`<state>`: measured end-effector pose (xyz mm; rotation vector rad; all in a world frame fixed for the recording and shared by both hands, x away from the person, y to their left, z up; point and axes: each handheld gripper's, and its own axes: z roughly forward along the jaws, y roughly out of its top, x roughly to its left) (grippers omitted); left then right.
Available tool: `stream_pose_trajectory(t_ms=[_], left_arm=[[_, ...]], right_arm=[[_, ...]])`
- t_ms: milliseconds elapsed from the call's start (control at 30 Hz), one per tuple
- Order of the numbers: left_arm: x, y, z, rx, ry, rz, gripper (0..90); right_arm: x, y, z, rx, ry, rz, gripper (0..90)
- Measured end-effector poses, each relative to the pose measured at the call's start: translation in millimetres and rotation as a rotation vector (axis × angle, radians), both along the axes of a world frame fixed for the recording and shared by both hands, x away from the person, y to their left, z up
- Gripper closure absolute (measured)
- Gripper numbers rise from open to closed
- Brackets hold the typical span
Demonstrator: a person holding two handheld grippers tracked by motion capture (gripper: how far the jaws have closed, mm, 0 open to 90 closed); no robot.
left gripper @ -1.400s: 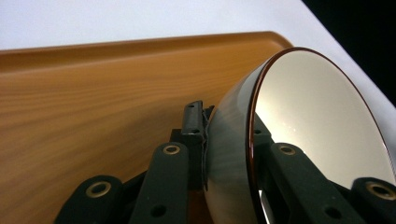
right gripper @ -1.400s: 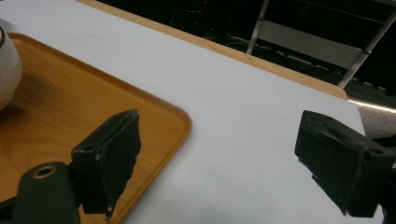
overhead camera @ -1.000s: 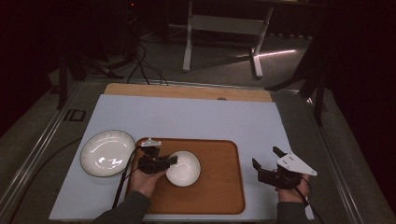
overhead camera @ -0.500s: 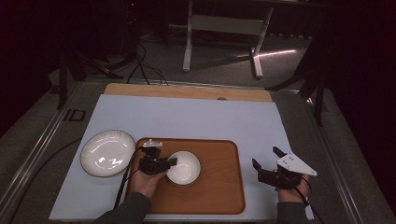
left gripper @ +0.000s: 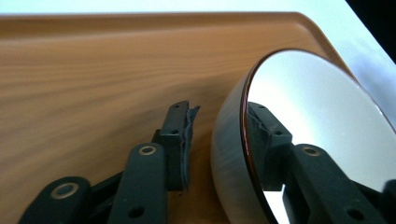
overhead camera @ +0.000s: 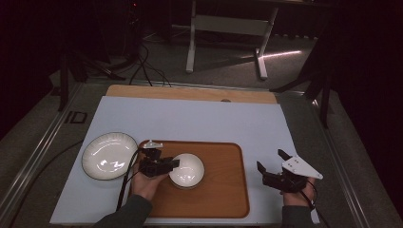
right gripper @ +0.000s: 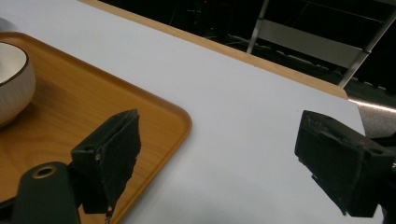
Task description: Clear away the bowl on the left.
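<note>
On the wooden tray (overhead camera: 223, 190), the white bowl (overhead camera: 187, 169) sits at the left claw's (overhead camera: 172, 164) three o'clock, its rim between jaws that have just been opening, one pad clear. The right claw (overhead camera: 269, 161) gapes empty over the bench (overhead camera: 204, 121).

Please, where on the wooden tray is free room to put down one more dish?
The tray is bare right of the bowl, up to its right rim, and along its near edge. Its left end is crowded: the left tongs straddle the bowl's rim, and the plate lies beside.
</note>
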<state>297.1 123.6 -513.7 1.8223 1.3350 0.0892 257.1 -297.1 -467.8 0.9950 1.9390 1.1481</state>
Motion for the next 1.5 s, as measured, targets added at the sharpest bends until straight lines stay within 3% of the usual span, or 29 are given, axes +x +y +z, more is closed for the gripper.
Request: stream_pose_trajectory(t_ms=[400, 800, 1133, 1500], left_arm=[[-4.7, 13.5, 17.0, -0.008, -0.058, 0.013, 55.8], [-11.9, 28.4, 36.6, 0.135, -0.167, 0.026, 49.7], [-16.4, 45.5, 49.1, 0.210, -0.241, 0.062, 47.9], [-20.4, 81.5, 59.5, 0.177, -0.273, 0.164, 45.2]], right_arm=[[-0.2, 0.0, 0.1, -0.001, -0.001, 0.000, 13.9], [0.0, -0.2, 0.2, -0.002, -0.003, 0.000, 13.9], [-0.1, -0.6, 0.3, 0.001, -0.003, -0.001, 13.9], [-0.1, -1.3, 0.4, 0.007, -0.003, -0.003, 13.9]])
